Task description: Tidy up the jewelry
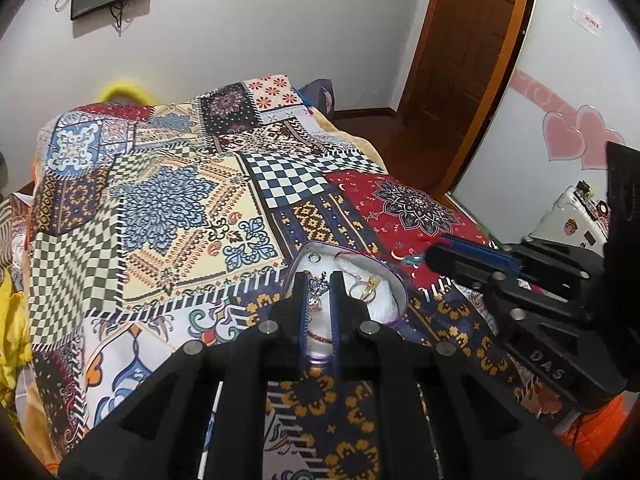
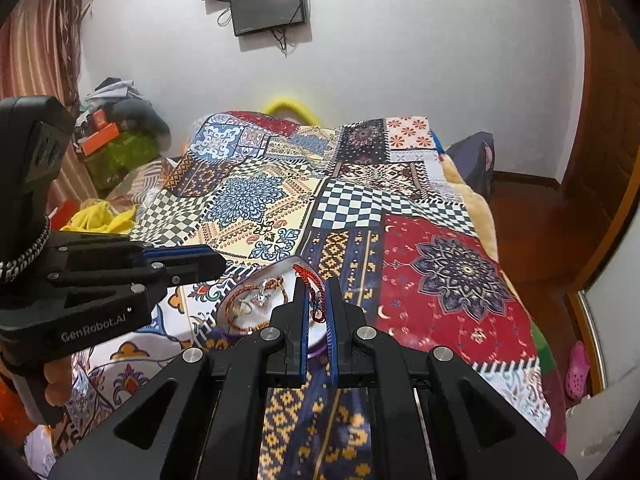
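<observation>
A heart-shaped tin (image 1: 394,278) with white padding lies on the patterned bedspread; it also shows in the right wrist view (image 2: 256,276). It holds a gold ring (image 1: 368,286), a silver crown pendant (image 1: 318,286) and braided cord bracelets (image 2: 256,300). My left gripper (image 1: 319,280) hovers over the tin, its jaws narrowly apart around the crown pendant. My right gripper (image 2: 316,286) is nearly shut on a red cord bracelet (image 2: 310,274) at the tin's right edge; it appears from the side in the left wrist view (image 1: 434,252).
The patchwork bedspread (image 1: 180,208) covers the bed. A wooden door (image 1: 472,40) and a mirrored wardrobe with pink hearts (image 1: 576,136) stand to the right. Clothes and boxes (image 2: 116,140) pile up at the far left. Screens (image 2: 268,4) hang on the wall.
</observation>
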### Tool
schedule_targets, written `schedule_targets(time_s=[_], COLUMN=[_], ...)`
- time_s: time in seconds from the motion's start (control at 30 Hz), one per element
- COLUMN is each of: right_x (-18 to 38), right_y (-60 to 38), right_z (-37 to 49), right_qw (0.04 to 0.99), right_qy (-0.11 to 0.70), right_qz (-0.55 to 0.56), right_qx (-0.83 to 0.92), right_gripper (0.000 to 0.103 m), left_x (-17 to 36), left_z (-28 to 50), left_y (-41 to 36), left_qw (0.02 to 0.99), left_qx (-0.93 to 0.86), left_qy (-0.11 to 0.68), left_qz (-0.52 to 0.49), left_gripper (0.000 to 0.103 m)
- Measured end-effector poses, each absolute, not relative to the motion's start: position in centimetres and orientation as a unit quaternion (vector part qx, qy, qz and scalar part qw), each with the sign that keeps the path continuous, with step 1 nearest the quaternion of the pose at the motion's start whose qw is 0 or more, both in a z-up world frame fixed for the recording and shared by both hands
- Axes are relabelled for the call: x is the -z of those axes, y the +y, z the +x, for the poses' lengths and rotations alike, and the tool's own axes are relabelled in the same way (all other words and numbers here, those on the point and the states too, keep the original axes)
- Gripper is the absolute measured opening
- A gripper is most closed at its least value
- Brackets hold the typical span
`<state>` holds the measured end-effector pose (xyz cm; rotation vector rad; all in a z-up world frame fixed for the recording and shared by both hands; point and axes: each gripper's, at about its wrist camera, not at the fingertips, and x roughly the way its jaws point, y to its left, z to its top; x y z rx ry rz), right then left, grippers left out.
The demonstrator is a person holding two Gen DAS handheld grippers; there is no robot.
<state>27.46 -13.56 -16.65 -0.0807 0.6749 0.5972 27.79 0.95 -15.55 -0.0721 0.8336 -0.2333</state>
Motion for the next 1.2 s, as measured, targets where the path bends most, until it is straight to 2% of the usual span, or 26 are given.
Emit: schedule_targets(time_s=[0.4,0.93,1.0,1.07,1.2], right_x=[19.0,19.0,18.4,17.5,15.2], right_y=[-11.7,-11.5,-11.8,-12.3,-13.4], right_z=[30.2,30.1,29.7,29.0,27.4], right_qw=[0.873,0.855,0.858,0.864,0.877], right_qy=[0.374,0.404,0.399,0.388,0.362], right_qz=[-0.04,-0.057,-0.057,-0.056,-0.048], right_qx=[-0.311,-0.32,-0.318,-0.315,-0.312], right_gripper=[0.007,0.009,0.013,0.018,0.019], left_x=[18.7,17.5,16.9,16.0,13.8], left_z=[29.2,27.9,27.5,26.6,24.7], left_y=[0.4,0.3,0.3,0.3,0.4], left_qw=[0.887,0.895,0.898,0.903,0.916], left_qx=[0.132,0.118,0.116,0.111,0.1], left_qy=[0.442,0.43,0.425,0.415,0.389], left_qz=[-0.033,-0.013,-0.011,-0.009,-0.002], left_gripper=[0.008,0.01,0.012,0.018,0.027])
